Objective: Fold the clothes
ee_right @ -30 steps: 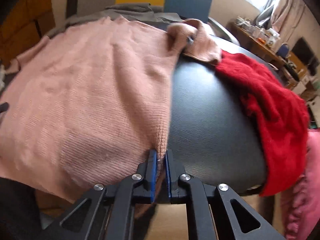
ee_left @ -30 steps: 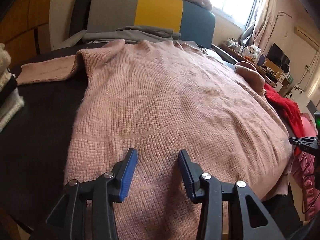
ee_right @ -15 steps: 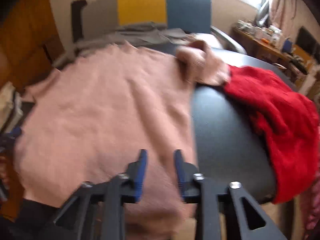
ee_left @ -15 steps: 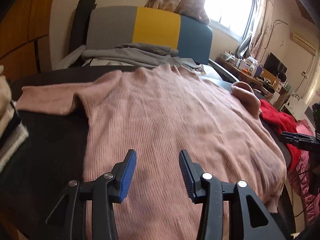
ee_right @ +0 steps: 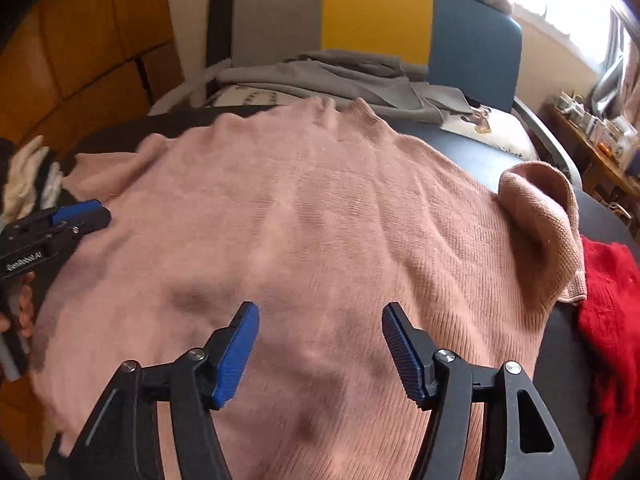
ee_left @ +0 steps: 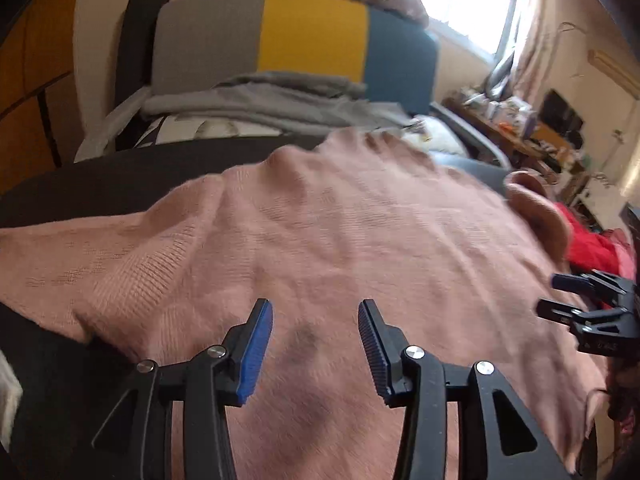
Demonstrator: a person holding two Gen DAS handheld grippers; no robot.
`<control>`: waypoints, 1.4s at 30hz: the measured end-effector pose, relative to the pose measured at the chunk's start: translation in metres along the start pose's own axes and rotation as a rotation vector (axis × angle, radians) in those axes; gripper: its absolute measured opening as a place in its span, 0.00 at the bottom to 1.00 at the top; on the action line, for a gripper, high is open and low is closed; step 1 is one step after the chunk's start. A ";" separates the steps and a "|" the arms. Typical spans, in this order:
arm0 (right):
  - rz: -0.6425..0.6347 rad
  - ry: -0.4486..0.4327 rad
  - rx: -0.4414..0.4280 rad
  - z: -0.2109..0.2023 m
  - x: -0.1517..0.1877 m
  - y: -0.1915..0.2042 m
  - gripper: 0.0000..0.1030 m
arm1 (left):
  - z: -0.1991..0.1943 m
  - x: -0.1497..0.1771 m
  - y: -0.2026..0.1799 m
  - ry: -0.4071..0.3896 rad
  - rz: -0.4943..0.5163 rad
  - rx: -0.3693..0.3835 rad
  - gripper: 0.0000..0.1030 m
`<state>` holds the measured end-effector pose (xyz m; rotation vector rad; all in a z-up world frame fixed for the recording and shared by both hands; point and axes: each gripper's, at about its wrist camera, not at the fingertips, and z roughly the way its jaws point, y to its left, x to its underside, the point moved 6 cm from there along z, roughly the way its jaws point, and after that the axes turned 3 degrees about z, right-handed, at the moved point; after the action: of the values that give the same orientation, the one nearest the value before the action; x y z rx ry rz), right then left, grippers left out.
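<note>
A pink knit sweater (ee_left: pixel 344 240) (ee_right: pixel 320 220) lies spread flat on a dark round table (ee_left: pixel 100 184) (ee_right: pixel 452 152). One sleeve stretches out to the left in the left wrist view; the other sleeve (ee_right: pixel 540 224) is folded back on itself at the right. My left gripper (ee_left: pixel 316 312) hovers open above the sweater's body with nothing between its pads. My right gripper (ee_right: pixel 320 316) is over the body too, its jaws opening, with nothing between them. Each gripper also shows at the edge of the other's view.
A red sweater (ee_right: pixel 608 312) drapes over the table's right edge. Behind the table stands a grey, yellow and blue chair (ee_left: pixel 296 40) with grey clothes (ee_right: pixel 352 76) piled on its seat. Folded light garments (ee_right: pixel 28 172) sit at the far left. A cluttered desk (ee_left: pixel 516 120) is at the right.
My right gripper let go of the sweater's hem, opened wide and moved forward over the body. My left gripper, still open, also advanced toward the collar.
</note>
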<state>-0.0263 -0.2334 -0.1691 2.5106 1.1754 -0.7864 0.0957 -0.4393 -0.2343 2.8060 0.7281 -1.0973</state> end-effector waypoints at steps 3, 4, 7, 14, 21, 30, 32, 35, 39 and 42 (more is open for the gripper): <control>0.061 0.036 0.031 0.022 0.003 -0.026 0.64 | 0.024 0.000 0.034 0.038 -0.103 -0.064 0.43; 0.083 0.042 0.043 0.027 0.006 -0.035 0.64 | 0.022 0.001 0.045 0.018 -0.156 -0.052 0.42; 0.127 -0.017 0.031 0.028 0.019 -0.053 0.72 | 0.016 0.007 0.071 -0.020 -0.292 -0.061 0.30; 0.115 -0.060 0.009 0.029 0.023 -0.053 0.77 | 0.014 0.004 0.072 0.000 -0.305 -0.146 0.30; 0.116 -0.054 -0.009 0.030 0.020 -0.053 0.79 | 0.002 -0.062 -0.003 -0.117 -0.067 -0.034 0.39; 0.095 -0.101 -0.001 0.039 -0.053 -0.058 0.79 | 0.090 -0.124 0.003 -0.014 -0.052 -0.063 0.39; 0.101 -0.080 0.037 0.053 -0.060 -0.067 0.79 | 0.106 -0.118 0.020 0.026 -0.104 -0.113 0.39; 0.130 -0.049 0.089 0.069 -0.055 -0.084 0.79 | 0.109 -0.107 0.030 -0.013 -0.113 -0.111 0.40; 0.193 -0.028 0.077 0.076 -0.047 -0.099 0.83 | 0.109 -0.107 0.026 0.001 -0.090 -0.171 0.41; 0.188 -0.033 0.044 0.069 -0.049 -0.098 0.84 | 0.091 -0.109 0.018 -0.022 -0.146 -0.156 0.39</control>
<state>-0.1519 -0.2320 -0.1980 2.5853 0.9044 -0.8088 -0.0230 -0.5188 -0.2341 2.6422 0.9848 -1.0394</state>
